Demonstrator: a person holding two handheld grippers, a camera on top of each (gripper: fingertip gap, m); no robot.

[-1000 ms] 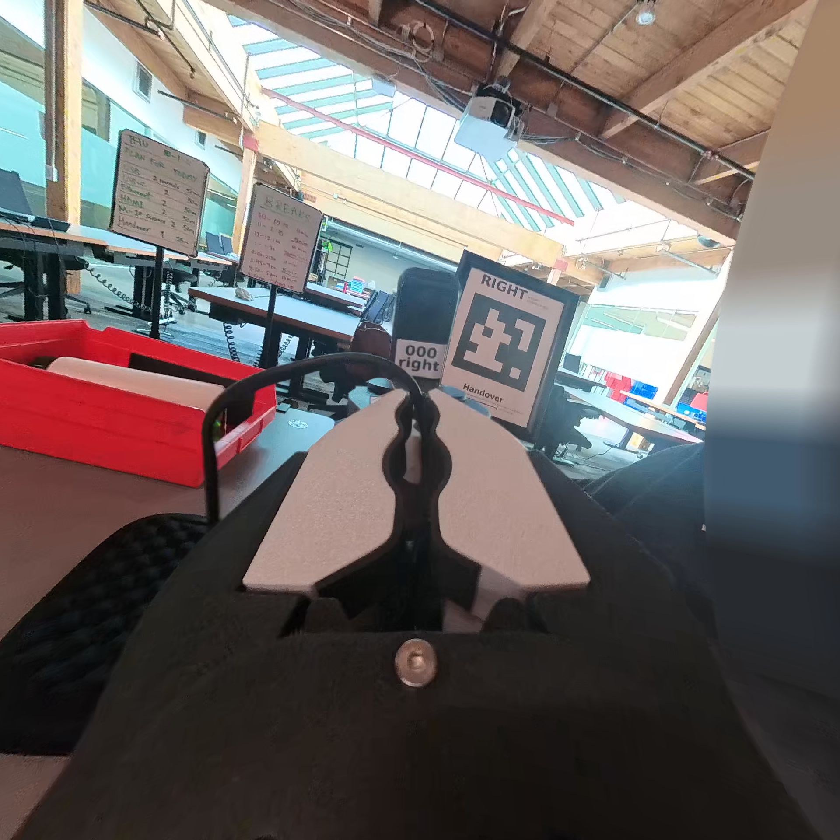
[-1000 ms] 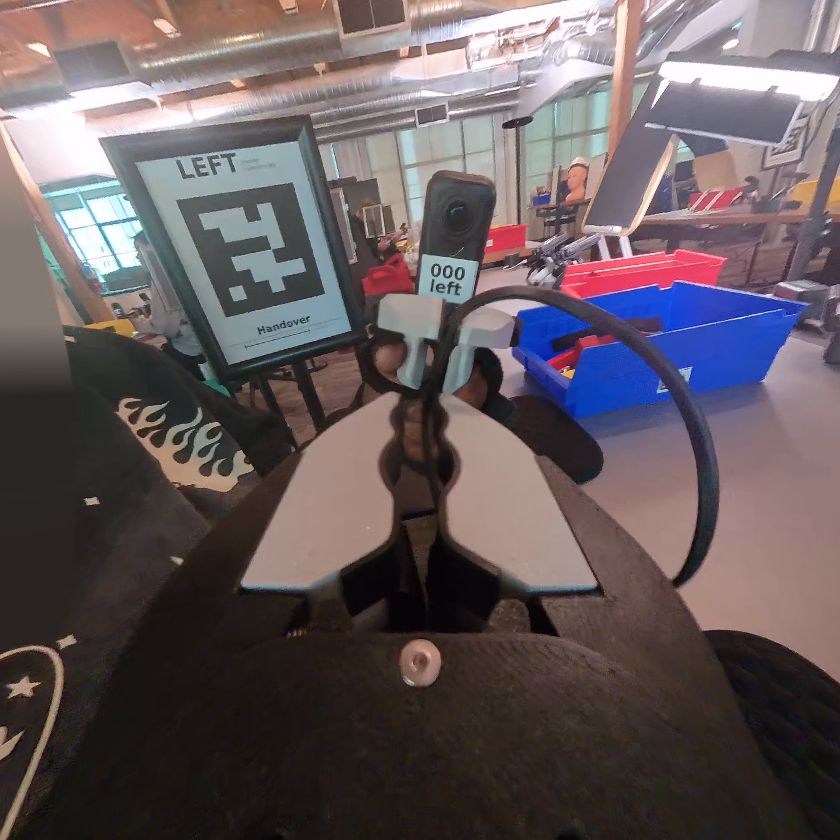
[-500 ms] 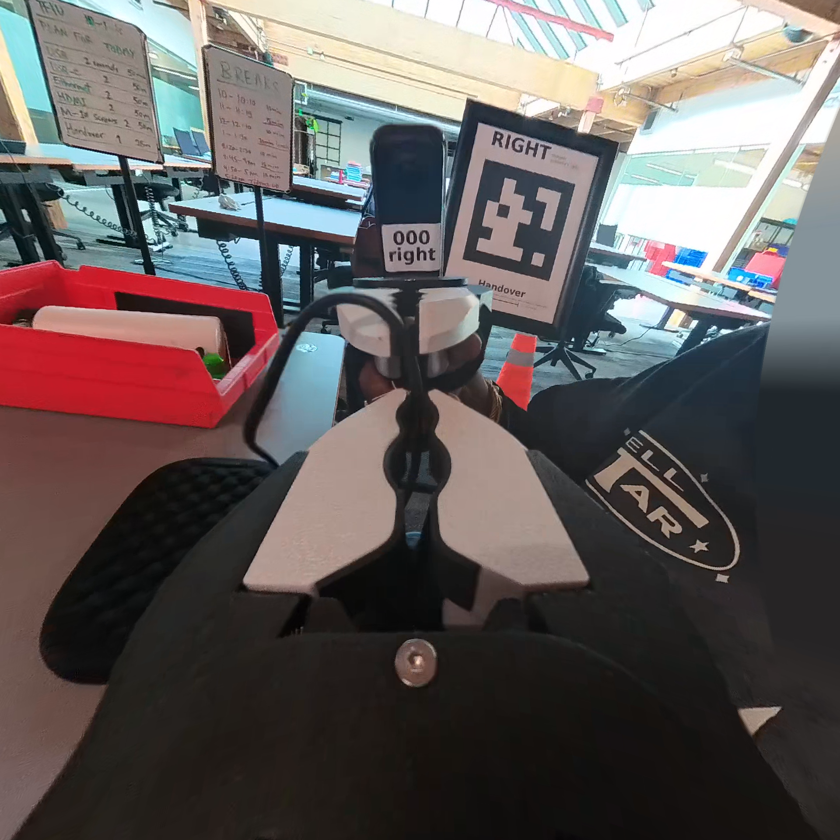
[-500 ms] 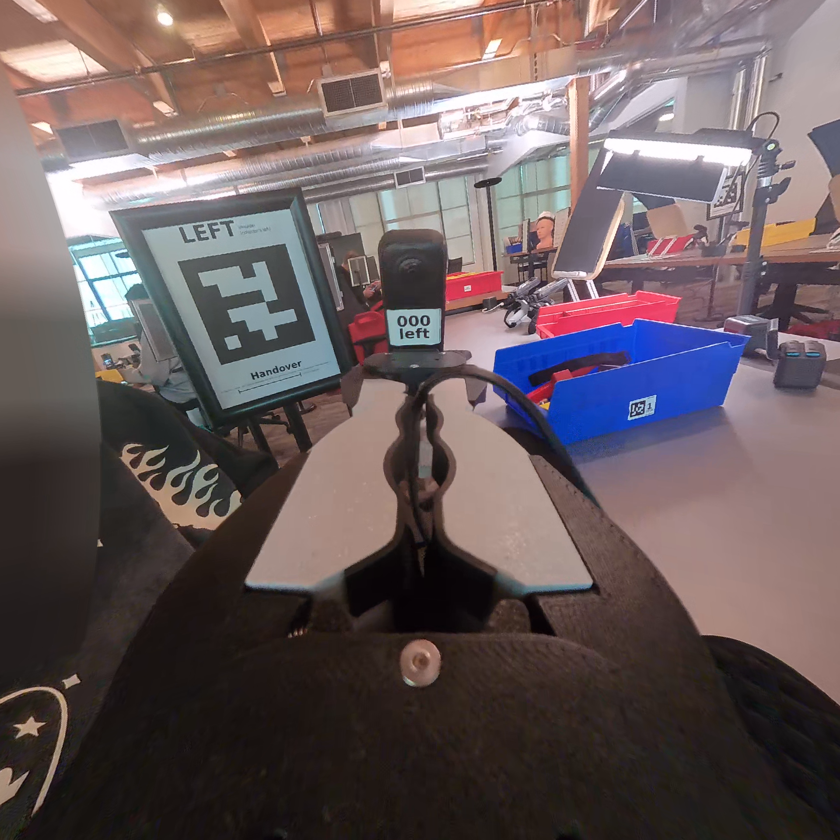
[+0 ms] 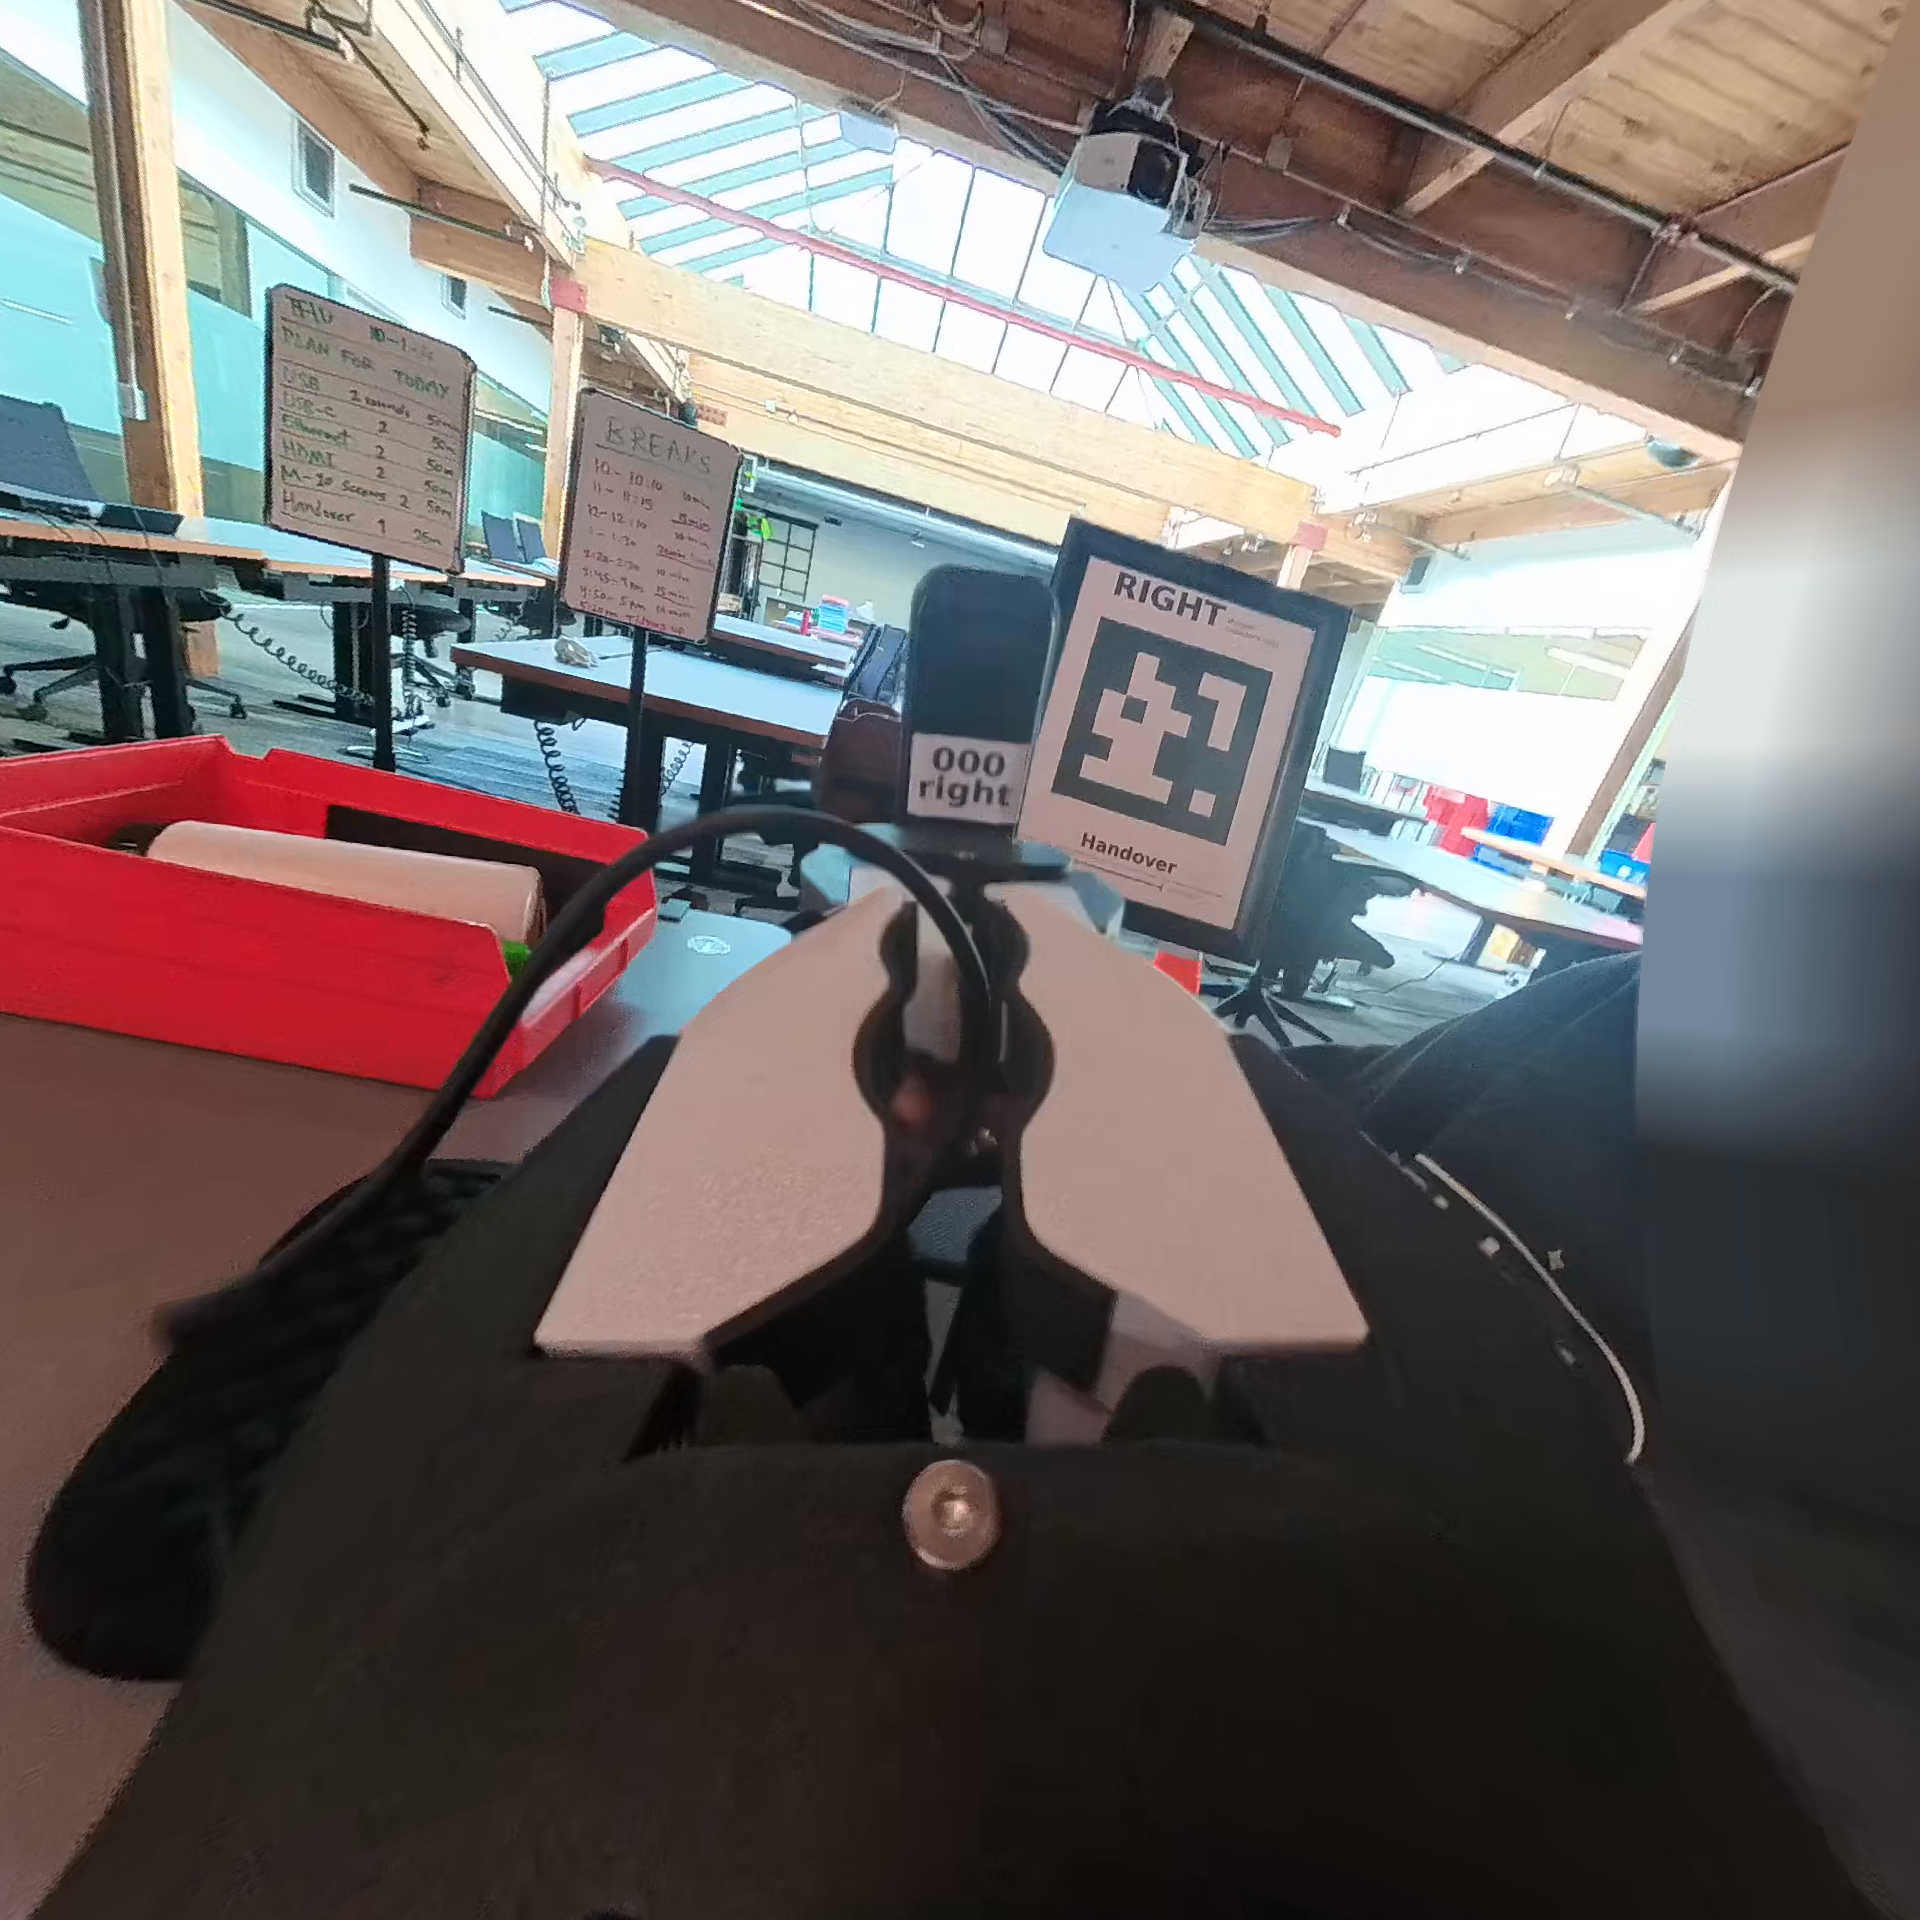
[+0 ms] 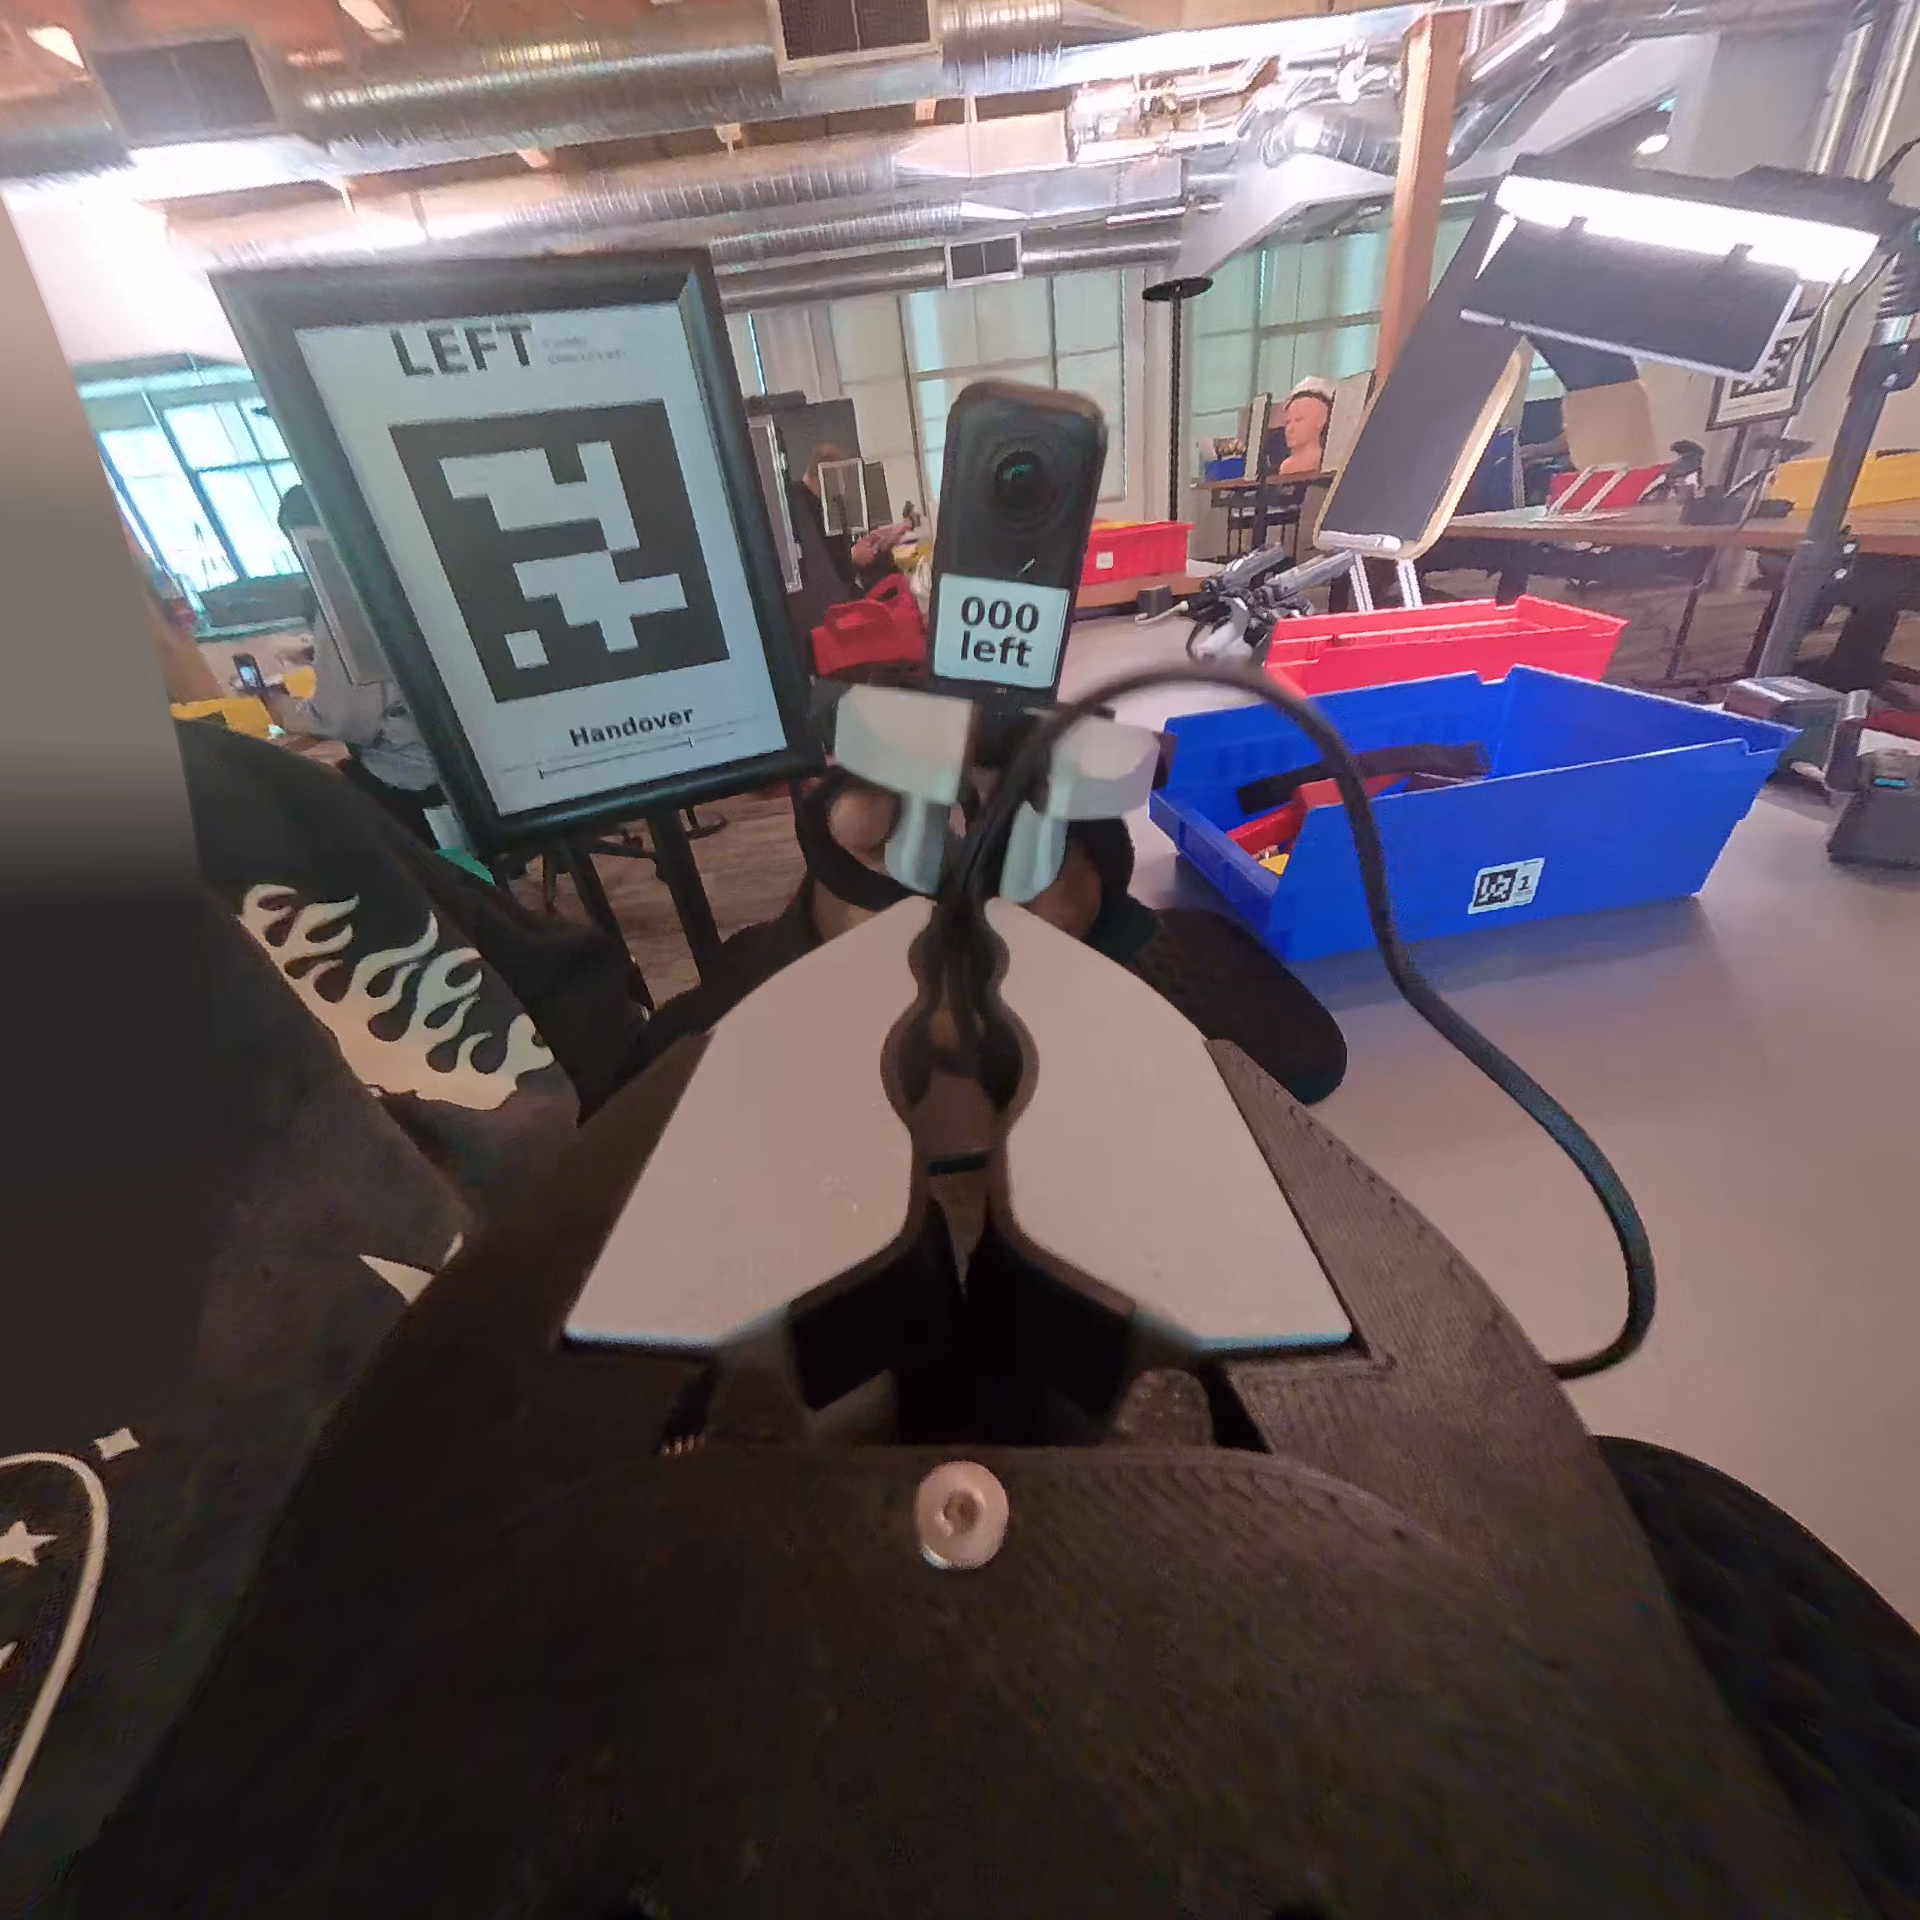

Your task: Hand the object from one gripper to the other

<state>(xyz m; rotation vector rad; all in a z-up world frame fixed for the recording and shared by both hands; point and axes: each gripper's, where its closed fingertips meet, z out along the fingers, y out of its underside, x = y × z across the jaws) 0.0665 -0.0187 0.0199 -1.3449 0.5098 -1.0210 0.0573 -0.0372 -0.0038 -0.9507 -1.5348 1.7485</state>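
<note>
- The left gripper [image 5: 951, 935] has let its fingers come a little apart since half a second ago, when they were pinched on the cable [image 5: 499, 1039]. Both views have also swung a bit.
- In the left wrist view, the left fingers now show a narrow gap at 12 o'clock. The black cable runs through the gap and droops down toward 8 o'clock.
- In the right wrist view, the right gripper [image 6: 961, 935] has its fingers squeezed tight on the cable [image 6: 1382, 935]. The cable loops out from them and falls toward 4 o'clock, down near the table [image 6: 1714, 1195].
- The same view shows the left gripper [image 6: 977, 821] straight ahead at 12 o'clock, nose to nose with the right one. Its two white tips sit on each side of the cable but look loose.
- The two grippers face each other so one can grab before the other lets go. That way the floppy cable does not drop.
- I think the cable now belongs to the right gripper, so the swap looks almost done.
- A red bin [image 5: 260, 977] sits at 9 o'clock in the left view. A blue bin [image 6: 1558, 831] sits at 2 o'clock in the right view.
</note>
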